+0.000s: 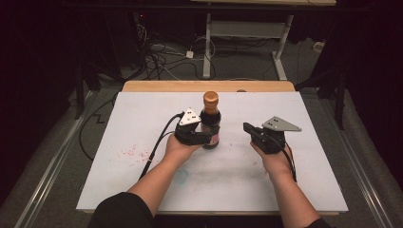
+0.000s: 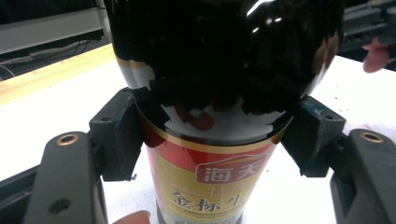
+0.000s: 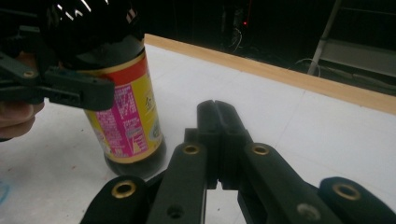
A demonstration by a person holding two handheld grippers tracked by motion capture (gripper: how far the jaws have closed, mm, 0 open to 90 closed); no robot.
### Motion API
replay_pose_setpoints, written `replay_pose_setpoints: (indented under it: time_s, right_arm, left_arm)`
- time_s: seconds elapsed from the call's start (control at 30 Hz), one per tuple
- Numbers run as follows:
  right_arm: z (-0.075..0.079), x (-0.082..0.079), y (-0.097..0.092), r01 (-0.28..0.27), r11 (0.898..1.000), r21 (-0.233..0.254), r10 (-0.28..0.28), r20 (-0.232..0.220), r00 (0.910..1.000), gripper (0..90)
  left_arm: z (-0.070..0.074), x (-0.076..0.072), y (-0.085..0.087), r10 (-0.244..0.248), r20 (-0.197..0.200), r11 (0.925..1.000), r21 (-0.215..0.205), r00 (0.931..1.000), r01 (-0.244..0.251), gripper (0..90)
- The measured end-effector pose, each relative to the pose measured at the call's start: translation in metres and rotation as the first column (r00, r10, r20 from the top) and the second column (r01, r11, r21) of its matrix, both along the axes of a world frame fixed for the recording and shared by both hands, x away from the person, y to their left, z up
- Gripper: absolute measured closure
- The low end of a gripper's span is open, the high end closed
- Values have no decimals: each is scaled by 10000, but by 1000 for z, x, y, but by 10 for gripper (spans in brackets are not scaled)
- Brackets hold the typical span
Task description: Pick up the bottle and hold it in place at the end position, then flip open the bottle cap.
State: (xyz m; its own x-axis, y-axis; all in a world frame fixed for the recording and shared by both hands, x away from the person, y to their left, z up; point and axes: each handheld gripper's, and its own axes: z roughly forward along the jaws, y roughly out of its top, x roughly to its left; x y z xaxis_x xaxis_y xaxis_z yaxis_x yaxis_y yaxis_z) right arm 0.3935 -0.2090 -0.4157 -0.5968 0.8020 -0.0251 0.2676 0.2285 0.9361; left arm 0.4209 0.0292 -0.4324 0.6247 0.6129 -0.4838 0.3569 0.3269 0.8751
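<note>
A dark sauce bottle (image 1: 210, 121) with an orange-brown cap and a red, yellow and pink label stands upright on the white table cover (image 1: 142, 190). My left gripper (image 1: 208, 136) is shut on the bottle's body; in the left gripper view both pads press the dark glass of the bottle (image 2: 224, 70) just above the label. My right gripper (image 1: 247, 127) hovers to the right of the bottle, jaws shut with nothing in them. In the right gripper view those closed jaws (image 3: 217, 116) point past the bottle (image 3: 126, 116), which stands apart to their left, with the left gripper (image 3: 70, 88) clamped on it.
A wooden table edge (image 1: 209, 86) runs along the far side. Red speckles (image 1: 130, 153) and a faint blue stain (image 1: 180, 175) mark the cover. Cables (image 1: 161, 57) and a white desk frame (image 1: 207, 52) lie on the floor beyond the table.
</note>
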Motion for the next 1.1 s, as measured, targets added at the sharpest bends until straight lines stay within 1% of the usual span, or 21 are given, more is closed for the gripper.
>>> replay_pose_setpoints:
  time_s: [0.03,0.1,0.23,0.33,0.37,0.4,0.43,0.5,0.63,0.7,0.77,0.8,0.83,0.87,0.93,0.97,1.0,1.03,1.07,1.1]
  right_arm:
    - [0,0,0,0,10000,0,0,0,10000,900]
    - [6,3,3,-46,10000,-33,46,160,9999,900]
    - [12,4,8,-137,9999,4,137,250,9996,900]
    - [18,6,13,-215,9997,-97,218,352,9991,900]
    - [22,7,17,-280,9995,-134,284,327,9991,900]
    - [22,7,17,-280,9995,-134,284,327,9991,900]
    - [25,10,20,-413,9991,-52,415,261,9988,900]
    - [27,11,22,-496,9988,-20,496,196,9986,900]
    - [36,12,30,-725,9973,-90,727,245,9971,900]
    - [44,13,35,-885,9961,3,884,372,9954,900]
    - [46,13,37,-907,9959,10,906,390,9951,900]
    - [49,14,40,-1001,9950,7,1000,405,9942,900]
    - [51,15,42,-1041,9946,13,1040,445,9936,900]
    - [51,15,42,-1041,9946,13,1040,445,9936,900]
    - [53,15,45,-1119,9937,-37,1119,476,9926,900]
    - [54,15,47,-1126,9936,-43,1127,482,9925,900]
    - [55,15,48,-1177,9930,-40,1178,517,9917,900]
    - [58,15,51,-1224,9924,-84,1227,559,9909,900]
    - [58,15,51,-1224,9924,-84,1227,559,9909,900]
    - [59,15,52,-1256,9920,-98,1260,573,9904,900]
  left_arm:
    - [0,0,0,0,0,10000,0,10000,0,282]
    - [0,0,0,-3,-21,10000,12,10000,3,282]
    - [0,0,0,-5,-29,10000,-19,10000,5,283]
    - [0,0,0,-14,-26,10000,-29,10000,14,283]
    - [0,0,0,-14,-14,10000,-7,10000,14,283]
    - [0,0,0,-10,-10,10000,11,10000,10,283]
    - [0,0,0,-4,-6,10000,8,10000,4,283]
    - [0,0,0,-6,-8,10000,23,10000,6,283]
    - [0,0,0,-9,-11,10000,10,10000,9,283]
    - [0,0,0,-12,0,10000,15,10000,12,284]
    - [0,0,-1,12,6,10000,12,10000,-12,284]
    - [-3,0,8,-568,145,9908,1237,9983,546,284]
    - [-3,0,9,-608,125,9893,1334,9981,586,284]
    - [0,0,-1,17,-3,10000,0,10000,-17,284]
    - [0,0,-1,19,-1,10000,4,10000,-19,284]
    - [-3,0,8,-584,139,9900,1295,9982,561,284]
    - [-1,0,0,-15,24,10000,92,10000,15,284]
    - [0,0,-1,29,10,10000,-9,10000,-29,284]
    - [0,0,-1,32,7,10000,-16,10000,-32,284]
    - [-3,0,8,-591,131,9894,1339,9982,569,285]
